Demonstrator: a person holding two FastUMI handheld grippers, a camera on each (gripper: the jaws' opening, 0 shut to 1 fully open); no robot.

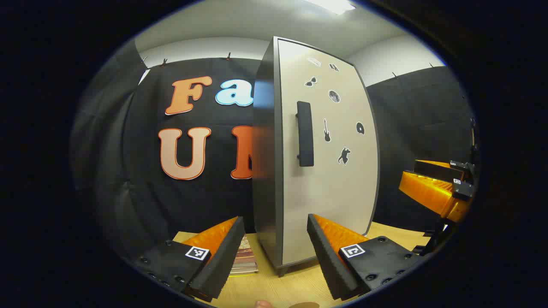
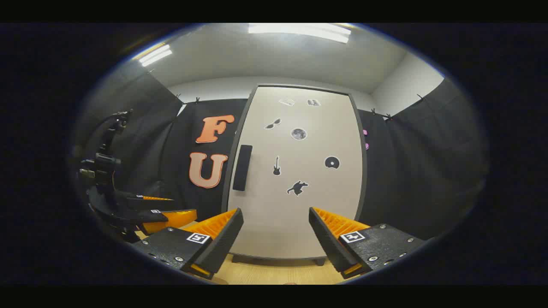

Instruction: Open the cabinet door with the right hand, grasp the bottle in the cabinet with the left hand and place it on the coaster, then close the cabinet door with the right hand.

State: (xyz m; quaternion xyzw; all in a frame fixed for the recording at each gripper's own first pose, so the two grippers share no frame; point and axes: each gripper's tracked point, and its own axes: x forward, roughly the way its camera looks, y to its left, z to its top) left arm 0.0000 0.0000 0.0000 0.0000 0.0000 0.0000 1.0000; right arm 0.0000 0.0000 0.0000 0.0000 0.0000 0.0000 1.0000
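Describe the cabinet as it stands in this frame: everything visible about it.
The cabinet is a tall upright box with a pale, smooth door framed in dark grey and a glossy grey side panel. A black vertical bar handle sits near the door's left edge, and small dark stickers dot the door: a guitar, sunglasses, a disc, a cat. The door looks shut. It stands on short feet on the light wooden table. Nothing grips it; both grippers are apart from it.

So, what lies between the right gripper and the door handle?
Nothing: in the right gripper view, bare door separates the open right gripper from the handle.
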